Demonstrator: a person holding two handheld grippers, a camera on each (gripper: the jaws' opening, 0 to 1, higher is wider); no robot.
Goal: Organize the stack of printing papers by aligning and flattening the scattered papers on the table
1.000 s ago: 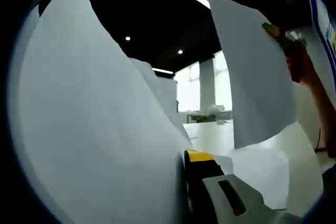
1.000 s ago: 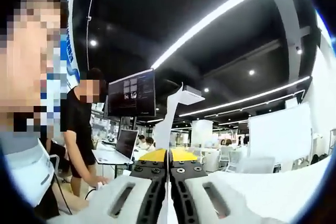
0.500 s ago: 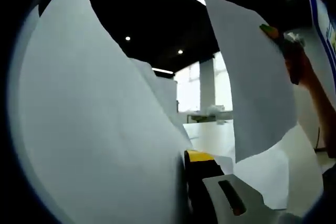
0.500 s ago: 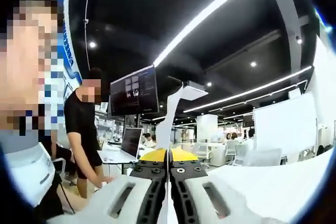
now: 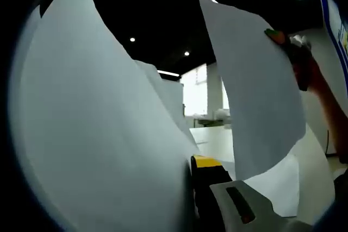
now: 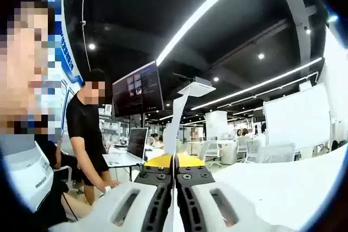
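Pinching a white sheet (image 6: 174, 134), the right gripper (image 6: 174, 162) points upward.

Matt white paper (image 5: 98, 134) is seen, smooth and thin, and a second sheet (image 5: 255, 91) of the same dull finish. The left gripper (image 5: 209, 180) is shown in matt black plastic with yellow tips and a pale grey moulded shell. The right gripper (image 6: 174, 162) is finished alike. A glossy monitor (image 6: 138, 89) is seen beyond.

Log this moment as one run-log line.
left claw: shut on paper sheet | right claw: shut on thin sheet edge | papers lifted, unaligned
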